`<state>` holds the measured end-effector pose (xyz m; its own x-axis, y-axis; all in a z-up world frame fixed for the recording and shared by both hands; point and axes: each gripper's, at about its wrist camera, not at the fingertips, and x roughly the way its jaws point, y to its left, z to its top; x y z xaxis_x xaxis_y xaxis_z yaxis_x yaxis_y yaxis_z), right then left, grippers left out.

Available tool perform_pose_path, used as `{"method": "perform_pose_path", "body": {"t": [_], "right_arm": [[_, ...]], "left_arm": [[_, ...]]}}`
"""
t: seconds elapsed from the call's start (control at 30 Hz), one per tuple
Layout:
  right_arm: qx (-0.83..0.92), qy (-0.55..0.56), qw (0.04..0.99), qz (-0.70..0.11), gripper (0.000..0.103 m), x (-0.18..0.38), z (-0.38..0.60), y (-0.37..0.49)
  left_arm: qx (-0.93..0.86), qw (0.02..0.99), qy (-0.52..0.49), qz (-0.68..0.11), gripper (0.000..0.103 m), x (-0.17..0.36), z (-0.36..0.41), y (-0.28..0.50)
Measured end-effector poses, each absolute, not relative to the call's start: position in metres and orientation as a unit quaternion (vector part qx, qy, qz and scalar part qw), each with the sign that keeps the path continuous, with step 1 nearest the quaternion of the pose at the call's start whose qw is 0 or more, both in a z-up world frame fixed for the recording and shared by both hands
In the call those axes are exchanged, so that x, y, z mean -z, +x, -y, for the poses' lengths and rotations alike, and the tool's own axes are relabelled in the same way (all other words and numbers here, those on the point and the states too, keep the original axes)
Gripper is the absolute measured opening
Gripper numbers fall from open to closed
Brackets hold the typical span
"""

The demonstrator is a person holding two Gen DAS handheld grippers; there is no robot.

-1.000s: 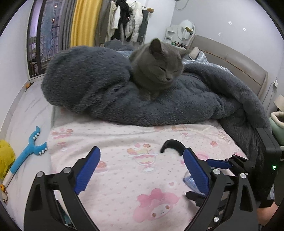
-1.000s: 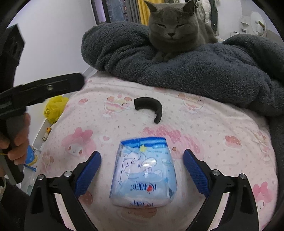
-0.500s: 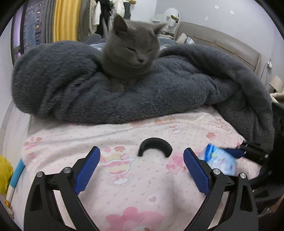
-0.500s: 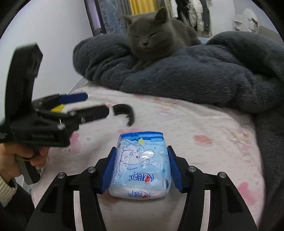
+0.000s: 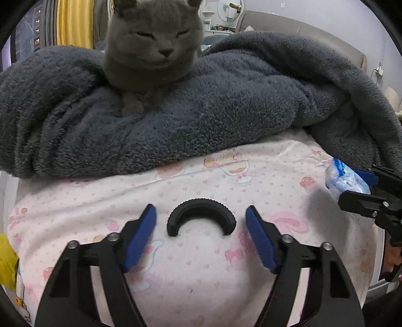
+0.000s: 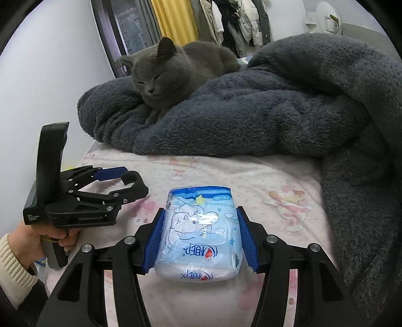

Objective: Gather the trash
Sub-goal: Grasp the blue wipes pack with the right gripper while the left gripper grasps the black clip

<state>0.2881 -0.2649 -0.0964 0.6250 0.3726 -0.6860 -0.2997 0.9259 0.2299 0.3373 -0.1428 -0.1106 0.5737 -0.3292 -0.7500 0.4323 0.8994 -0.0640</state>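
Blue tissue pack clamped in right hand-held gripper, left hand-held gripper closing around black clip

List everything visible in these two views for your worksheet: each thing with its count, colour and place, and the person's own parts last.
Tissue pack: one, blue and white, between the right gripper's pads.
Curved plastic piece: one, black, on the sheet between the left gripper's closing jaws, untouched.
Cat: one, grey, on the blanket.
Blanket: one, dark grey, heaped behind.
Bedsheet: one, pink patterned.
Curtain: one, yellow, background.
Left gripper: black, blue pads.
Right gripper: black, blue pads.
Hand: one, cream cuff.
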Motion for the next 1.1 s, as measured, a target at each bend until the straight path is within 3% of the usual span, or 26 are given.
{"method": "perform_pose_path", "body": {"t": [0.17, 1.1], "right_arm": [[-0.185, 0.047, 0.896, -0.401, 0.057, 0.101, 0.266, 0.288], [-0.2, 0.074, 0.898, -0.385, 0.057, 0.07, 0.247, 0.253]], "left_arm": [[0.22, 0.882, 0.082, -0.408, 0.052, 0.113, 0.155, 0.338], [0.188, 0.898, 0.068, -0.391, 0.051, 0.089, 0.121, 0.276]]}}
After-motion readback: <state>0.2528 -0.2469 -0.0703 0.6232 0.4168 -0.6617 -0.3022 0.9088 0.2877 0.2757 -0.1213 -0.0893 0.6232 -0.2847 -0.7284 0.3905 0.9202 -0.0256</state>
